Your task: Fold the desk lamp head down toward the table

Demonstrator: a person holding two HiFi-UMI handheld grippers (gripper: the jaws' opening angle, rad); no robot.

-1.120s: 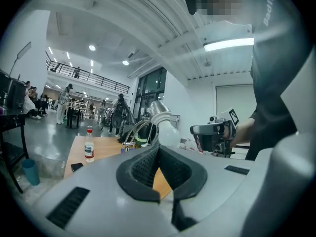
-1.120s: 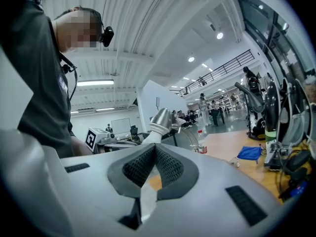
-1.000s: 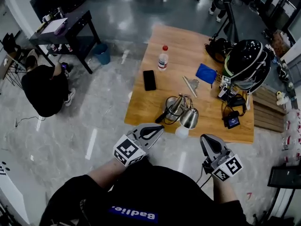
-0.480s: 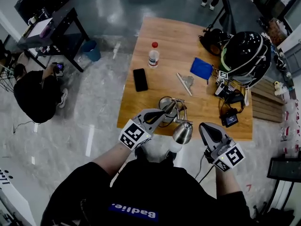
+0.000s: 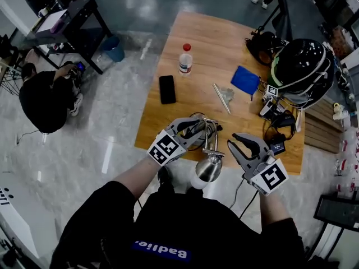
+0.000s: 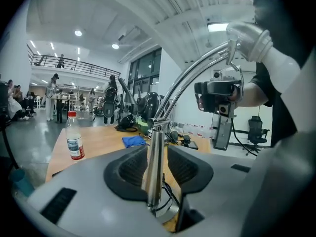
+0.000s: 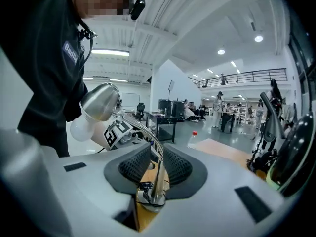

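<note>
The chrome desk lamp stands near the front edge of the wooden table (image 5: 196, 43). Its round base (image 5: 197, 120) is on the wood, and its shade (image 5: 208, 167) with the white bulb (image 5: 198, 181) hangs out over the floor. My left gripper (image 5: 195, 128) has its jaws around the upright post (image 6: 155, 167); they are opening and the pads stand clear of it. My right gripper (image 5: 234, 143) is just right of the lamp, jaws also opening. The post (image 7: 158, 179) shows in their gap, untouched. The shade (image 7: 101, 101) is up at the left.
On the table are a water bottle (image 5: 185, 59), a black phone (image 5: 166, 89), a blue cloth (image 5: 245, 80), a black helmet (image 5: 300, 66) and a small screen device (image 5: 279, 146). A person (image 5: 45, 102) crouches on the floor at left, near a black side table (image 5: 67, 21).
Both grippers have moved forward from near my body to the lamp. Their jaws, closed before, now stand apart. The left one has come around the post.
</note>
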